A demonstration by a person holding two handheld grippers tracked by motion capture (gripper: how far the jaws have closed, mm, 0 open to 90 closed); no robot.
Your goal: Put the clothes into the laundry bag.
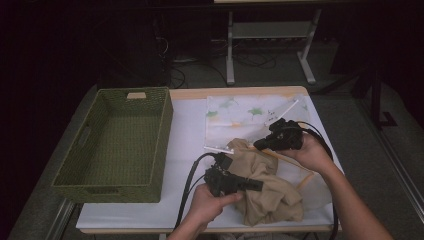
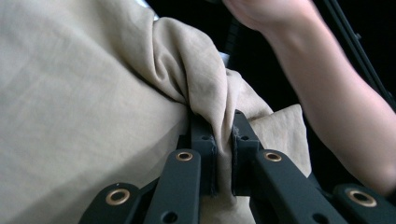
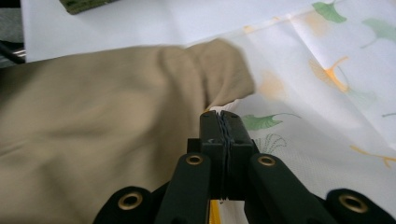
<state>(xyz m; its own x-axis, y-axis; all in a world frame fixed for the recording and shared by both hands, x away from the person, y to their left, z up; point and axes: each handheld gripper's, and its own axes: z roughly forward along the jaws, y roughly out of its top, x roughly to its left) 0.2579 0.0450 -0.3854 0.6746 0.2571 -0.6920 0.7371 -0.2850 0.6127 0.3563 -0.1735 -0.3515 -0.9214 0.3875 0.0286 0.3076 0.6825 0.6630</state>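
Observation:
A crumpled beige cloth (image 1: 265,195) lies at the table's front right, partly over a clear bag printed with ginkgo leaves (image 1: 240,117). My left gripper (image 1: 259,186) comes in from the left and is shut on a raised fold of the cloth (image 2: 93,93), which runs between its jaws (image 2: 223,135). My right gripper (image 1: 257,145) sits just behind the cloth, pointing left. Its jaws (image 3: 223,115) are pressed together on the bag's thin white rim, where the cloth (image 3: 93,116) meets the leaf-print bag (image 3: 327,116).
A green woven basket (image 1: 107,192) with nothing in it takes up the table's left side. White table top (image 1: 185,135) shows between it and the cloth. The other hand's forearm (image 2: 336,93) crosses the right of the left gripper view. A metal stand (image 1: 230,55) is on the floor behind.

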